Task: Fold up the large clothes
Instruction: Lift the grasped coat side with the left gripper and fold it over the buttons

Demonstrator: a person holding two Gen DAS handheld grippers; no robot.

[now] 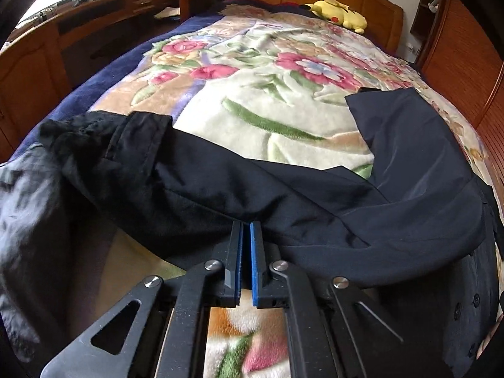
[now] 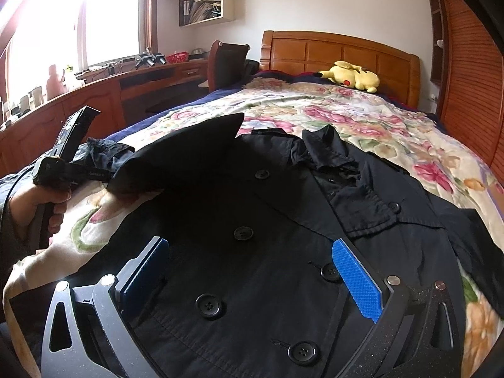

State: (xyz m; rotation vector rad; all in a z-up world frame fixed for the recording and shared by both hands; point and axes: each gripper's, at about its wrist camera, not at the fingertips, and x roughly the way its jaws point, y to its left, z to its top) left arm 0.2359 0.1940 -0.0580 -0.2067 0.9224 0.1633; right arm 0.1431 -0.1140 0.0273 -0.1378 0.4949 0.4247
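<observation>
A large black button-front coat point(image 2: 277, 220) lies spread on the floral blanket point(image 2: 362, 119) of the bed. My right gripper point(image 2: 252, 245) is open, hovering just over the coat's buttoned front with a finger on each side. My left gripper point(image 1: 246, 225) is shut on the coat's edge point(image 1: 252, 201) near the sleeve and lifts the cloth off the blanket. In the right wrist view the left gripper point(image 2: 104, 176) shows at the left, holding a raised fold of the coat point(image 2: 189, 145). The sleeve cuff point(image 1: 135, 132) lies to the left.
A yellow plush toy point(image 2: 352, 77) rests by the wooden headboard point(image 2: 340, 50). A wooden desk point(image 2: 104, 94) with small items and a chair point(image 2: 226, 63) stand along the bed's left side. A slatted wardrobe point(image 2: 466, 78) is on the right.
</observation>
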